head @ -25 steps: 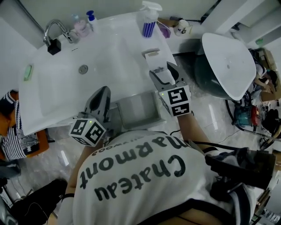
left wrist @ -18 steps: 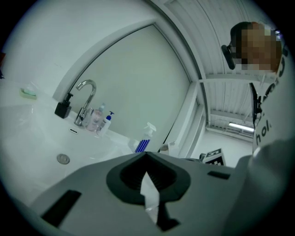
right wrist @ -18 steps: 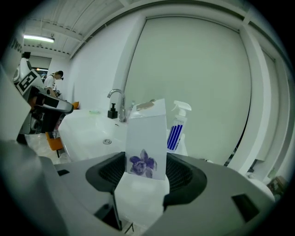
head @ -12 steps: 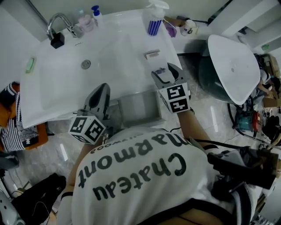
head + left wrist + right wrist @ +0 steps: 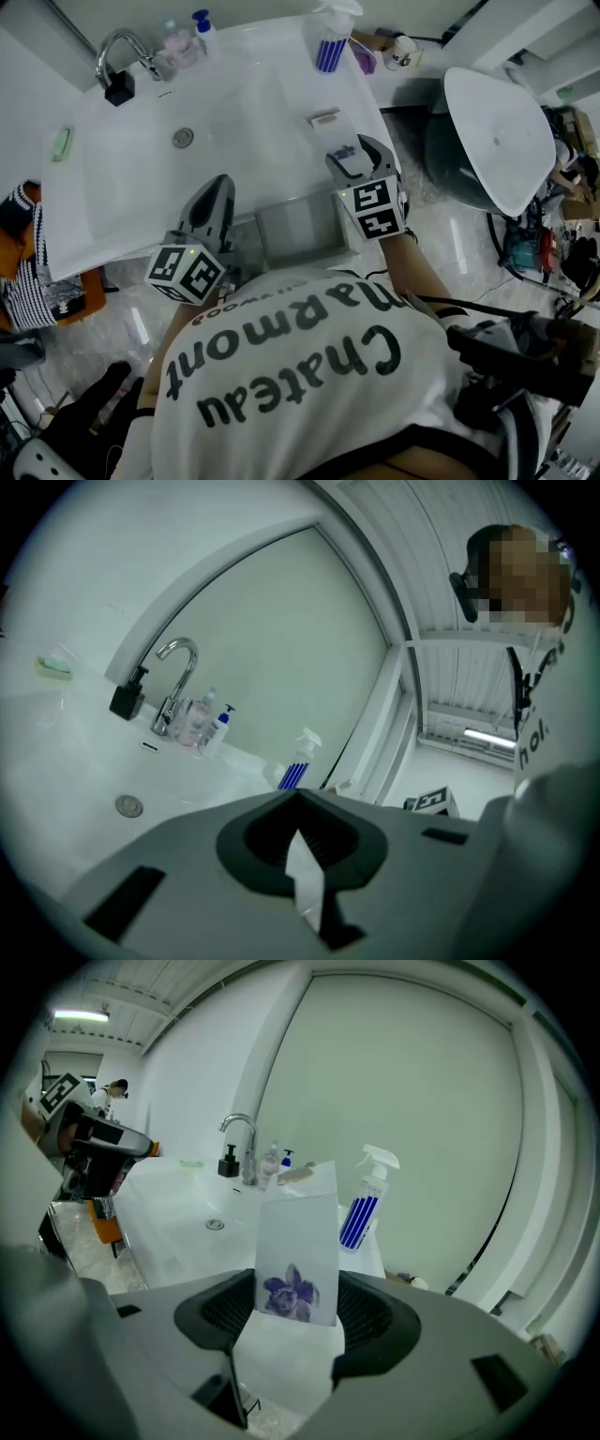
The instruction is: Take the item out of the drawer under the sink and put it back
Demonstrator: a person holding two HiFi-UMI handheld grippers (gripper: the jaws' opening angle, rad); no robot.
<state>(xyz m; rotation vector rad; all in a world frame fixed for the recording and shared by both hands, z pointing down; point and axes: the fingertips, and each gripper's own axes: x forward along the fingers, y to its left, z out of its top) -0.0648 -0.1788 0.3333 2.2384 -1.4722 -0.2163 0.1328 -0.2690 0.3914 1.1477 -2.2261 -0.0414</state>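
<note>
Washbasin top (image 5: 141, 178), white, one piece, filling the upper left of the head view; basin set toward the left.
Person's shirt (image 5: 300, 375), white with dark lettering, at the lower edge, facing the basin front.
Drawer (image 5: 295, 230), grey inside, standing pulled out under the front rim of the basin top, between the two grippers; no contents can be made out in it.
Right gripper (image 5: 352, 155), raised over the front right corner of the basin top, just beyond the drawer's right side; jaws spread wide and clamped on either side of the pack.
Left gripper (image 5: 214, 202), at the drawer's left side against the basin front; jaws drawn close together, with only a thin white sliver between them (what it is cannot be told).
Pack (image 5: 298, 1232), white and flat-sided with a purple flower print, upright between the right jaws, out of the drawer and clear of the basin surface.
Spray bottle (image 5: 330, 37), blue-striped, at the back right.
Tap (image 5: 117, 52), chrome, arched, back left; pump bottle (image 5: 202, 23) beside it.
Drain (image 5: 183, 138), round, in the basin.
</note>
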